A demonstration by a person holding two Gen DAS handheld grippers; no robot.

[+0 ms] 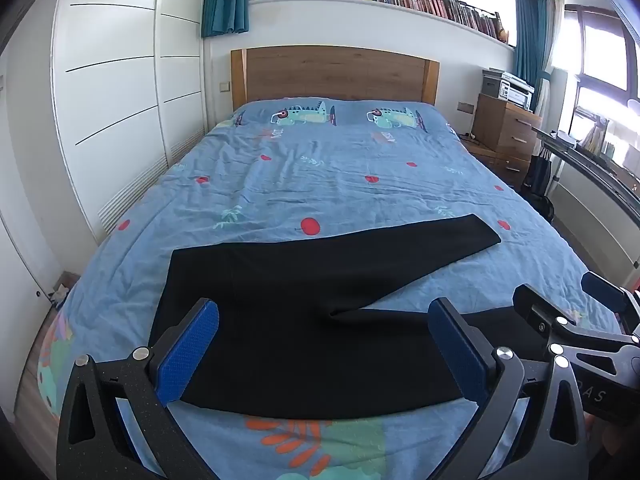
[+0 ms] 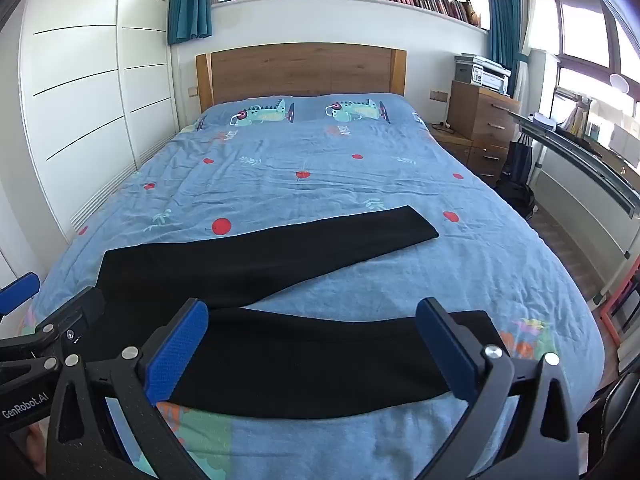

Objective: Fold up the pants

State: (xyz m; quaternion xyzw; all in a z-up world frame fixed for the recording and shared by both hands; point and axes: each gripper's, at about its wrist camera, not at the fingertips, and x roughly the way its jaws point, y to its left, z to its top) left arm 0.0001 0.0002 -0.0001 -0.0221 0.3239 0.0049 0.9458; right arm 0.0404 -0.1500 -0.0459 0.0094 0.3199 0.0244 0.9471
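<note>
Black pants [image 1: 304, 292] lie flat on the blue patterned bed [image 1: 320, 168], waist at the left, the two legs splayed apart in a V toward the right. My left gripper [image 1: 324, 344] hovers open above the waist and crotch area, with nothing between its blue pads [image 1: 188, 356]. In the right wrist view the same pants [image 2: 280, 264] stretch across the bed [image 2: 320, 160]. My right gripper [image 2: 312, 344] hangs open over the near leg, touching nothing. Each gripper shows at the edge of the other's view: the right one [image 1: 576, 320], the left one [image 2: 48, 320].
A wooden headboard [image 1: 336, 74] stands at the far end. White wardrobe doors [image 1: 120, 80] run along the left. A wooden drawer chest [image 1: 504, 128] with a printer, a dark bag and a desk by the windows fill the right side.
</note>
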